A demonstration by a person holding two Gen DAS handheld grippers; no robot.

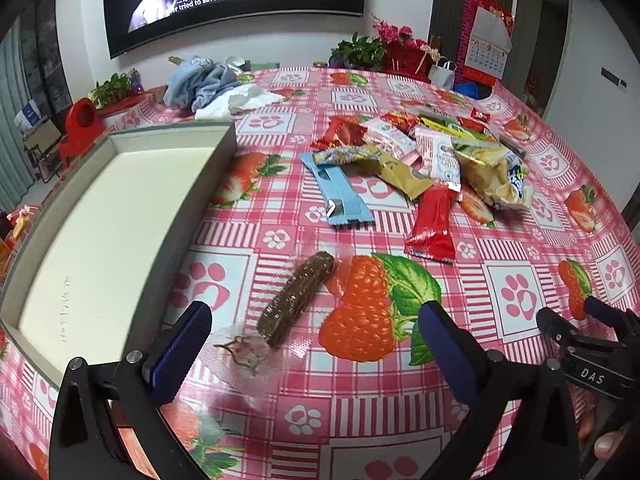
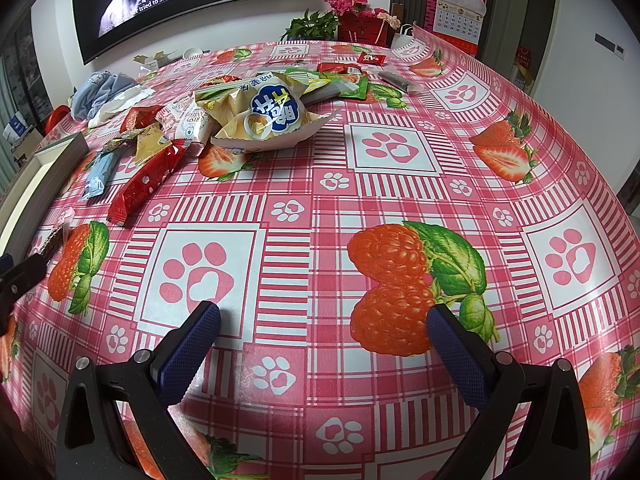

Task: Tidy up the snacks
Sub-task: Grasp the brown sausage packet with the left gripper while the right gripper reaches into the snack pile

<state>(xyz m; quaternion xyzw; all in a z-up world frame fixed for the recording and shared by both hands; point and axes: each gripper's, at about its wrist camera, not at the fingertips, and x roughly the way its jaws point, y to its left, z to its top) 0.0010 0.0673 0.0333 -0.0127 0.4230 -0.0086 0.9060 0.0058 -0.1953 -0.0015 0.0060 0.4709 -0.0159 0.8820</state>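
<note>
My left gripper point(image 1: 316, 312) is open, its fingers on either side of a brown snack stick in a clear wrapper point(image 1: 298, 296) lying on the tablecloth. A grey box with a white inside point(image 1: 116, 216) stands to its left. A pile of snack packets point(image 1: 432, 152) lies beyond, with a blue packet point(image 1: 340, 192) and a red packet point(image 1: 434, 226) nearest. My right gripper point(image 2: 324, 316) is open and empty over bare tablecloth. The pile also shows in the right wrist view, led by a yellow bag point(image 2: 264, 116). The right gripper shows at the lower right of the left wrist view point(image 1: 584, 320).
The round table wears a pink strawberry and paw-print cloth point(image 2: 384, 148). Blue and white cloths point(image 1: 208, 84) lie at the table's far side. Potted plants and red flowers point(image 1: 380, 48) stand at the back. A red chair point(image 1: 80, 124) stands behind the box.
</note>
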